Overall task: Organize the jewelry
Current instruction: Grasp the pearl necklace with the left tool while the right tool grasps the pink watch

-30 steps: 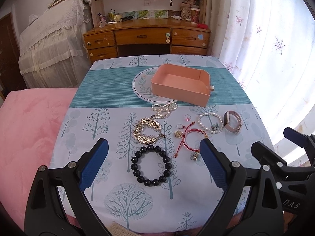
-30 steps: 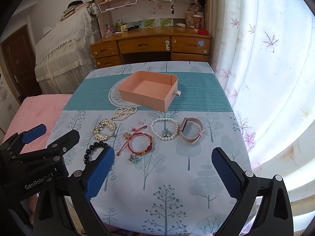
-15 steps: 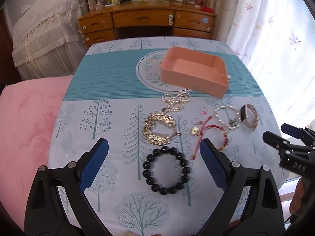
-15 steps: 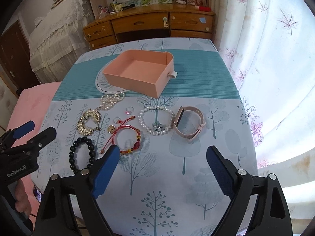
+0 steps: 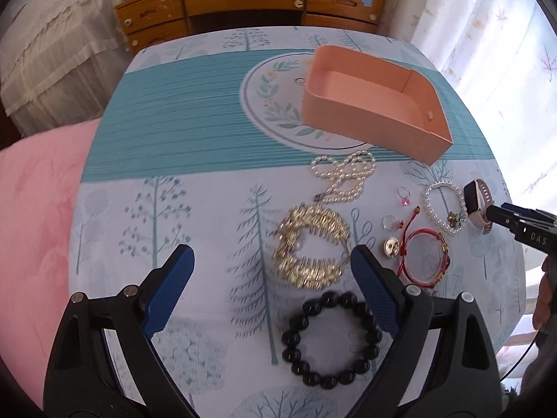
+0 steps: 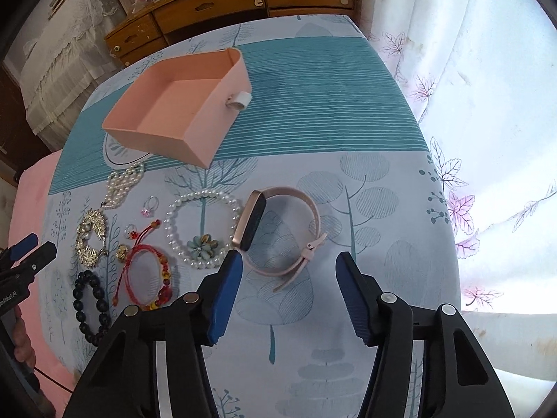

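On the bench (image 5: 181, 132): open pink cardboard box (image 5: 374, 102)
Left tool (image 5: 271, 261): spread wide, holding nothing, above gold leaf-shaped brooch (image 5: 311, 247)
Right tool (image 6: 287, 271): spread wide, holding nothing, above pink strap watch (image 6: 278, 230)

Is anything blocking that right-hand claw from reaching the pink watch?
Nothing visible. The right gripper is open with bare cloth between its fingers and the pink watch. The pearl bracelet lies beside the watch.

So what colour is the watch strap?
Pale pink, with a rose-gold case, on the smartwatch. It shows best in the right wrist view.
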### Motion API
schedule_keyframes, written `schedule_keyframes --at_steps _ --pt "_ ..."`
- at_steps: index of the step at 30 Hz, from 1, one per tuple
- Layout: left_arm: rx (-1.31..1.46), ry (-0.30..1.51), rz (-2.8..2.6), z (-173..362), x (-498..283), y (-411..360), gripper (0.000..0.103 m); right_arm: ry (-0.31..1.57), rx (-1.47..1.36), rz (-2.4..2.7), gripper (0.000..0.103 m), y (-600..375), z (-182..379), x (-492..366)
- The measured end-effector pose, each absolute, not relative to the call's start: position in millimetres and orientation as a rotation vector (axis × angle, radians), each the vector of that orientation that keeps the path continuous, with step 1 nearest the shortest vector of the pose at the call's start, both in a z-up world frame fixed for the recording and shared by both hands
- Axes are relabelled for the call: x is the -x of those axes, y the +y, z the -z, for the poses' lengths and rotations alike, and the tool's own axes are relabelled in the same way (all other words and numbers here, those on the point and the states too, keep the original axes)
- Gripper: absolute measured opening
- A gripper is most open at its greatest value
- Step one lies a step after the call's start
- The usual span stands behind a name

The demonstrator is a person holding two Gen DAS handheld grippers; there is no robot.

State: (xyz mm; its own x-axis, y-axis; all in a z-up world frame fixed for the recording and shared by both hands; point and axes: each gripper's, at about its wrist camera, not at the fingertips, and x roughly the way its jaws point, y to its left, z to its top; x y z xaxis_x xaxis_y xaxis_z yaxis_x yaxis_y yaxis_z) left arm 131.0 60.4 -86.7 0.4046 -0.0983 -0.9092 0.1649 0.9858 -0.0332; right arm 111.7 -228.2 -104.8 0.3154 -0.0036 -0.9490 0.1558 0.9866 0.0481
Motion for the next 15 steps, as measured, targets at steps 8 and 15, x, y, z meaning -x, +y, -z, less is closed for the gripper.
schedule_keyframes --at_steps 8,15 --pt "-0.164 1.184 0.267 105.4 -172.5 10.9 0.09 1.291 -0.132 0.114 0.042 -241.0 127.6 -138.9" --pt "-0.169 1.231 0.273 118.9 -204.2 -3.9 0.067 1.288 -0.077 0.131 0.015 -233.2 137.1 -146.5"
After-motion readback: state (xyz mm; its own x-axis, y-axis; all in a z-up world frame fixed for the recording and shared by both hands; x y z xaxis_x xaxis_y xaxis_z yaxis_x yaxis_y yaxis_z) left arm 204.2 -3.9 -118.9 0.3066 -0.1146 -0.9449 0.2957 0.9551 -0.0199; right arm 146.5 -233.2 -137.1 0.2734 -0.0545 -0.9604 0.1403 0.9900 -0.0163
